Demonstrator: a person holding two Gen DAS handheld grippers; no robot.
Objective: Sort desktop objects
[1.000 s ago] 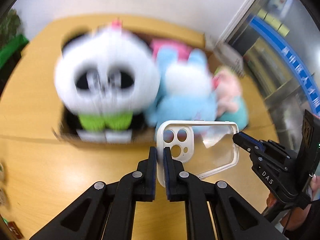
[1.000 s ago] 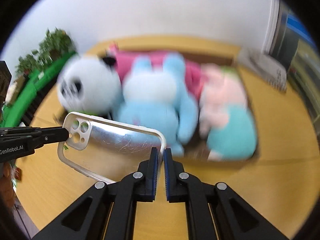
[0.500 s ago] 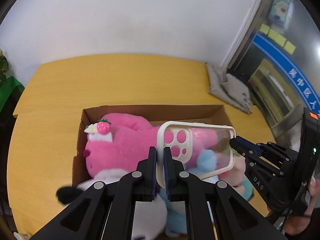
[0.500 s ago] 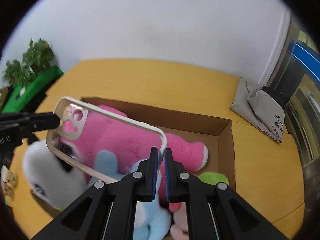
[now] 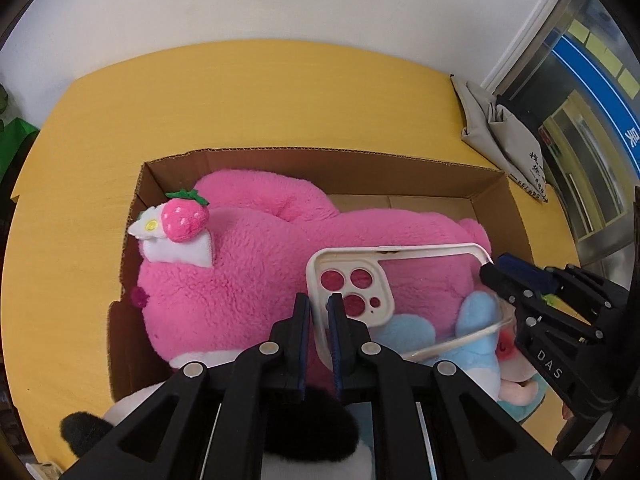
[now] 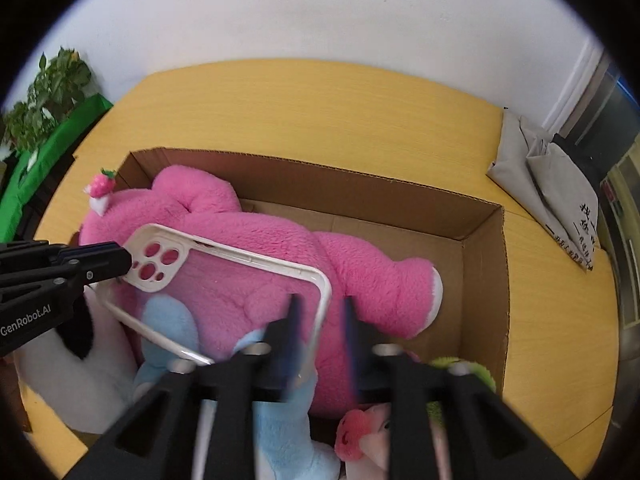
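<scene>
A clear phone case (image 5: 360, 284) with a white rim hangs over the cardboard box (image 5: 360, 160) of plush toys. My left gripper (image 5: 319, 312) is shut on the camera end of the phone case. My right gripper (image 6: 320, 320) has its jaws spread apart around the case's other end (image 6: 320, 292), with the rim between the fingers. A pink plush bear (image 5: 248, 264) lies under the case, also in the right wrist view (image 6: 256, 248). The right gripper shows at the right of the left wrist view (image 5: 520, 288).
The box stands on a yellow table (image 5: 240, 92). It also holds a blue plush (image 6: 168, 320), a panda plush (image 6: 88, 380) and a pink-faced plush (image 6: 360, 432). A grey cloth bag (image 6: 552, 184) lies at the table's far right. Green plants (image 6: 48, 92) stand at left.
Both grippers carried the case forward over the box and lower toward the pink bear. The right gripper's jaws have opened; they were shut on the case before.
</scene>
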